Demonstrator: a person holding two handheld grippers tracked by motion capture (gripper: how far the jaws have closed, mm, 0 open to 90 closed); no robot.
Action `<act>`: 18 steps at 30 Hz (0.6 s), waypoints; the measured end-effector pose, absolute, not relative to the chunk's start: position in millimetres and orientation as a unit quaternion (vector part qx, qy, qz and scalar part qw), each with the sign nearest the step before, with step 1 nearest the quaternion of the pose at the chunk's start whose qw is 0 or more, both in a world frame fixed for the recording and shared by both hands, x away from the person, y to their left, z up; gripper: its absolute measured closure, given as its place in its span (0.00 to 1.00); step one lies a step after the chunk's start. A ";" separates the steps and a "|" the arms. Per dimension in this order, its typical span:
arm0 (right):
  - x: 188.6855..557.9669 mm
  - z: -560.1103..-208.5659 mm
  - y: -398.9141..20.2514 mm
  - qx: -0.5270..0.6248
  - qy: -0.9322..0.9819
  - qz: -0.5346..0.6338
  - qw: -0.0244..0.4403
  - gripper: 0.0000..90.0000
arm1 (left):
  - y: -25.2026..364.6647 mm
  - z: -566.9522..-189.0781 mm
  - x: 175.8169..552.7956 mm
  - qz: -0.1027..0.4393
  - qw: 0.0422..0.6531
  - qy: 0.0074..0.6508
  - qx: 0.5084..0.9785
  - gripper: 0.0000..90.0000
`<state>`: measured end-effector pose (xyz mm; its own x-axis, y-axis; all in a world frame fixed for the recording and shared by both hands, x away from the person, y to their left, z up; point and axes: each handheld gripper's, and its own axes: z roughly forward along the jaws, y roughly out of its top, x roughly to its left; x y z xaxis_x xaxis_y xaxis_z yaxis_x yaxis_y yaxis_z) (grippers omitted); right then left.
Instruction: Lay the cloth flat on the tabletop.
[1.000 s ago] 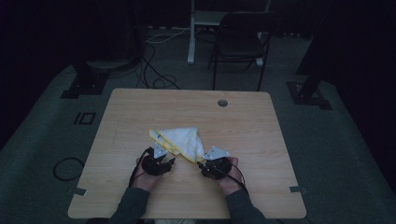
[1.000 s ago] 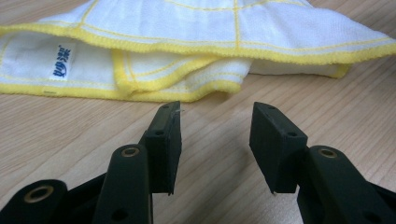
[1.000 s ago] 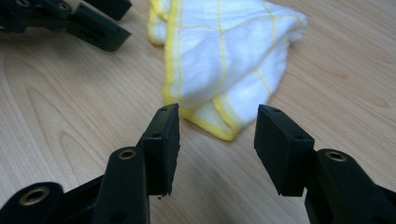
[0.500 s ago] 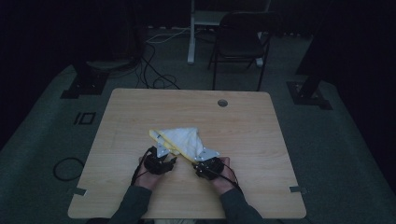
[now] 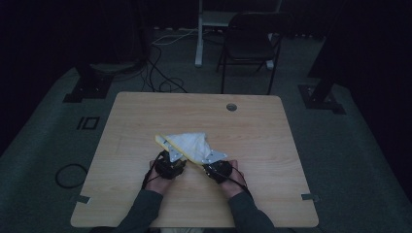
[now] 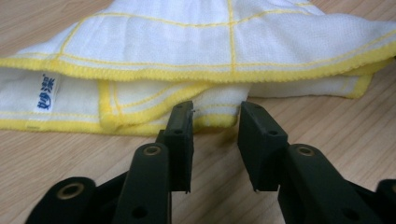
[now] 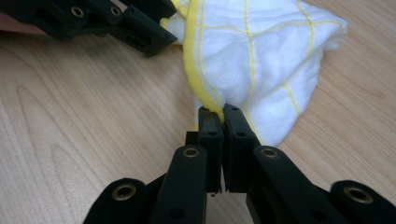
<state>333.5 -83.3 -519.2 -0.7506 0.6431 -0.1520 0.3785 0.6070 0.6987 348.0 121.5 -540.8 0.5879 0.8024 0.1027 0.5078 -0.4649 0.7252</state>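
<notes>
Now cloth (image 7: 261, 56) edge pinched in right tool (image 7: 222, 114).

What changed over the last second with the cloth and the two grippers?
The right gripper has just closed onto the yellow hem of the white yellow-edged cloth. The left gripper has been closing, its pads still apart at the cloth's folded edge. The wooden table is unchanged.

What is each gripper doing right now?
Left gripper: open, jaws just closing around the cloth edge, not yet pinching.
Right gripper: shut on the cloth's yellow hem.
</notes>
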 end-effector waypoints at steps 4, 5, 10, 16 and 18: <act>334.5 -518.6 -86.2 0.297 0.873 0.333 0.199 0.98 | 120.2 -540.2 348.5 0.227 0.325 0.395 0.829 0.85; 335.1 -518.4 -87.0 0.298 0.872 0.334 0.198 0.98 | 120.1 -540.2 348.5 0.226 0.324 0.395 0.829 0.89; 337.6 -516.0 -92.0 0.306 0.867 0.339 0.201 0.98 | 121.8 -538.7 347.5 0.228 0.326 0.391 0.830 0.96; 340.6 -507.8 -100.3 0.314 0.860 0.340 0.213 0.98 | 127.0 -531.9 344.3 0.234 0.332 0.387 0.828 0.97; 342.0 -504.8 -104.0 0.318 0.858 0.341 0.217 0.98 | 129.5 -530.1 343.2 0.234 0.337 0.389 0.824 0.97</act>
<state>342.0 -104.0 -504.8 -0.7039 0.6931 -0.1556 0.3972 0.5657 0.7227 343.2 129.5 -530.1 0.5871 0.8000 0.1236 0.4840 -0.4693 0.7386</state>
